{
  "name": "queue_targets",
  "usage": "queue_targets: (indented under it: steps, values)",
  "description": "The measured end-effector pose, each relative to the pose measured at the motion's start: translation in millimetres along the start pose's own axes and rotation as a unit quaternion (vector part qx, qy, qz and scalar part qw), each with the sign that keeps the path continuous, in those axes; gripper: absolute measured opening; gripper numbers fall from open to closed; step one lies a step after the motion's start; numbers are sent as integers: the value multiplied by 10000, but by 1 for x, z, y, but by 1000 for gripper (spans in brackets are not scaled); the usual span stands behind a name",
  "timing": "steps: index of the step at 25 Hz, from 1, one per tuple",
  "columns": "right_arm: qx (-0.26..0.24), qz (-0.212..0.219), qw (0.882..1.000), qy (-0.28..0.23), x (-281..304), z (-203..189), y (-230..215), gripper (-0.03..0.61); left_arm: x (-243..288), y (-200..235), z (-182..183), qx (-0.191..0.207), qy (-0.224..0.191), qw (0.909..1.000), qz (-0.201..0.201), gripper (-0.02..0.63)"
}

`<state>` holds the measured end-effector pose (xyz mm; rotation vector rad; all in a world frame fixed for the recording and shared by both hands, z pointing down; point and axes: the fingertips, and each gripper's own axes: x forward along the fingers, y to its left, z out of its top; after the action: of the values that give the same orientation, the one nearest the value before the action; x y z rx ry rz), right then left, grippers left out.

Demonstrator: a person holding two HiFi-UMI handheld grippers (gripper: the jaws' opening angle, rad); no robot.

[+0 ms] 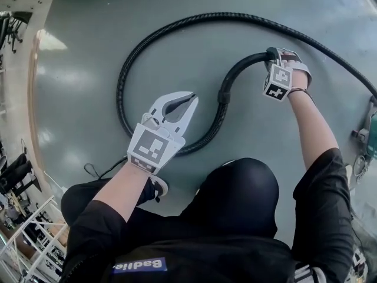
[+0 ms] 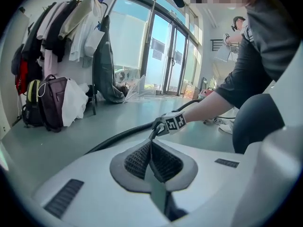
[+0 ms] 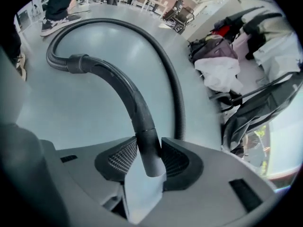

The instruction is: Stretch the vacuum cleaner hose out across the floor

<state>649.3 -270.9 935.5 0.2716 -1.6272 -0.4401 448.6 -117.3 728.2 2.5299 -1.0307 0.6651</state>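
- glossy grey-green floor (image 1: 76,99) — the black ribbed vacuum cleaner hose (image 1: 122,87) lies on it in one wide loop, not in a line.
- left gripper (image 1: 189,103), white plastic with a marker cube at its base, sits over the inside of that loop. its jaws are pressed together with nothing between them, and the tips aim up and right toward the hose's cuff.
- the hose has no single long axis. from the far right edge it sweeps left across the top of the head view and bends down the left side. it then passes just beside the base of the left gripper and climbs right to a thick black cuff (image 1: 224,96).
- past the cuff the hose becomes a smooth, curved black end tube (image 1: 244,61) that arches up and right — its end points right, into the right gripper.
- right gripper (image 1: 273,55), white with a marker cube, is pinching that end tube. in the right gripper view both ribbed pads press on the tube's sides, and the tube runs away from the jaws, then bends left down to the cuff.
- the person's arms, in black sleeves, reach out to both grippers.
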Motion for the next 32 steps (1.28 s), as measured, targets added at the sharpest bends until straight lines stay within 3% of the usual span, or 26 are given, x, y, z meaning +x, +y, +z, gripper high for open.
queue_targets:
  steps: [4, 8, 11, 17, 24, 28, 32]
  values:
    - [-394, -516, 9978, -116, -62, 25, -16, 163, 27, -7, 0, 308, 16, 9995, -35, 20]
    - [-792, -873, 9929, -142, -125, 55, -36, 161, 49, -3, -2, 362, 110, 9993, -43, 179]
    - [-1110, -1058, 9880, -204, -168, 84, -49, 161, 54, -8, -1, 467, 147, 9988, -31, 216]
    - [-1642, -1245, 9782, -239, -236, 143, -67, 161, 46, 11, 14, 373, -1, 9988, 315, 230]
    - [-2059, -1651, 9632, -520, -297, 230, -87, 163, 20, 47, 16, 327, 261, 9988, 255, 215]
    - [-1960, -2017, 9552, -924, -335, 271, -102, 166, -20, 76, 42, 387, -30, 9992, 20, 206]
    - [-1174, -2569, 9396, -1932, -408, 325, -111, 179, -83, 110, 74, 611, -448, 9971, -60, 202]
